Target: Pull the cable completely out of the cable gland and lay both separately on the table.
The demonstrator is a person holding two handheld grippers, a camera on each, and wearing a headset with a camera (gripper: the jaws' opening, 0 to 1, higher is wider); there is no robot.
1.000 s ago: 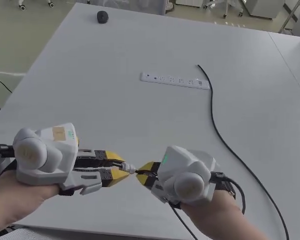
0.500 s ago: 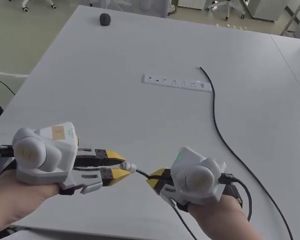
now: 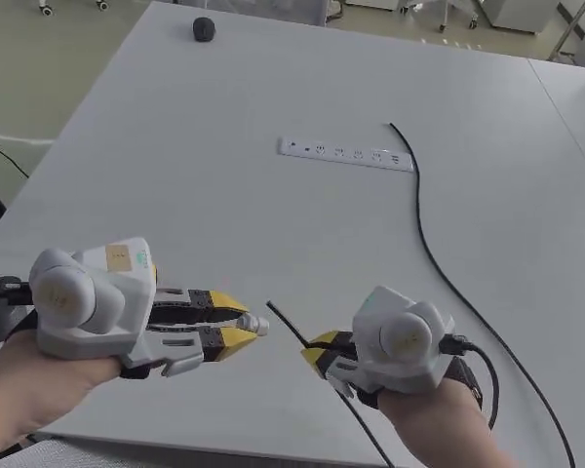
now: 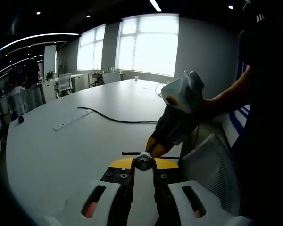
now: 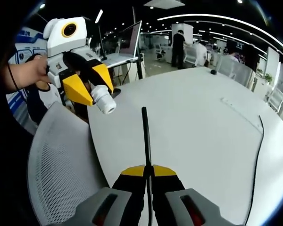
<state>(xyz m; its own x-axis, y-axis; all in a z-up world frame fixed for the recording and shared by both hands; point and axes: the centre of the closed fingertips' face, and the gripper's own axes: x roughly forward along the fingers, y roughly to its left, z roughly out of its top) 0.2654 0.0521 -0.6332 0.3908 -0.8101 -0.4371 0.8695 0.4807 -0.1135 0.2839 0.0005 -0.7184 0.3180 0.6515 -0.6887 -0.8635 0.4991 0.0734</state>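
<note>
At the bottom of the head view, the left gripper (image 3: 236,326) clamps the white cable gland (image 3: 256,326) while, just right of it, the right gripper (image 3: 318,352) pinches the black cable (image 3: 291,324), its free tip clear of the gland, above the tabletop (image 3: 273,224).

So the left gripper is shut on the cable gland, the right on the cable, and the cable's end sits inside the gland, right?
No: the cable is out of the cable gland, with a gap between them, as the right gripper view shows. The left gripper is shut on the gland, the right gripper on the cable.
</note>
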